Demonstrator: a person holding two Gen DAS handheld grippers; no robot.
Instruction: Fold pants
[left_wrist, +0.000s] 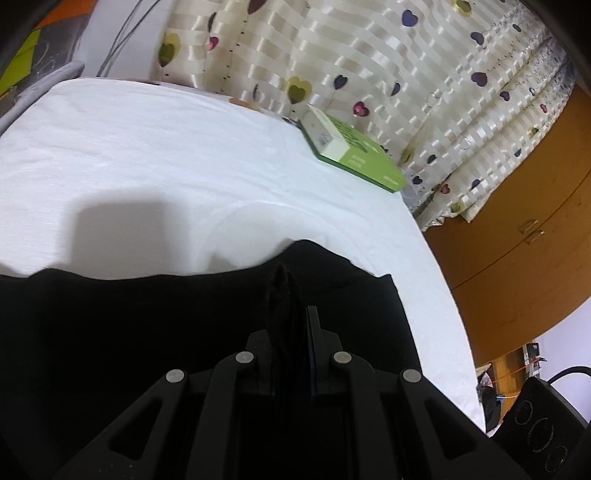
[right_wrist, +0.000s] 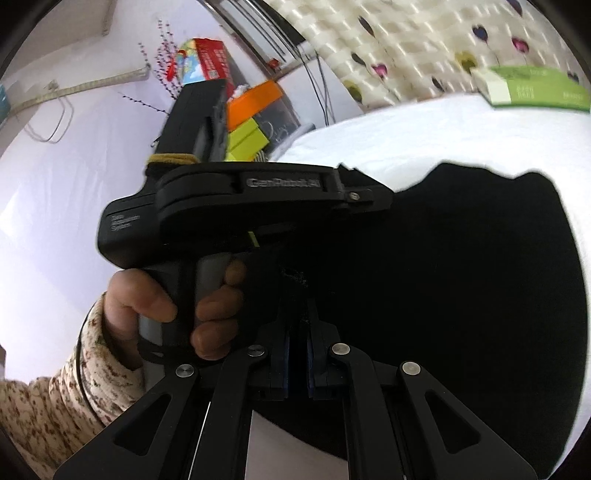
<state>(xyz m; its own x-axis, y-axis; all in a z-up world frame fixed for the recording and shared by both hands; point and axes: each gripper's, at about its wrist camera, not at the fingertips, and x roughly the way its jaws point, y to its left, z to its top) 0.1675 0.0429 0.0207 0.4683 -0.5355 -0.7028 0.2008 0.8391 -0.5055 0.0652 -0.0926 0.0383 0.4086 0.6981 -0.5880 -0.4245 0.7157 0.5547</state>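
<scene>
Green box (left_wrist: 349, 147) on white sheet (left_wrist: 147, 155), heart-patterned curtain (left_wrist: 369, 55) behind.

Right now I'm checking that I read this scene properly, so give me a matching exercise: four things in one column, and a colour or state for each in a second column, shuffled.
Things:
1. pants
2. sheet
3. box
4. left gripper

Colours or states:
A. green and cream, lying at the far edge of the bed by the curtain
B. black, spread on the bed
C. shut on a pinch of black cloth
D. white, covering the bed

Pairs: 1-B, 2-D, 3-A, 4-C
</scene>
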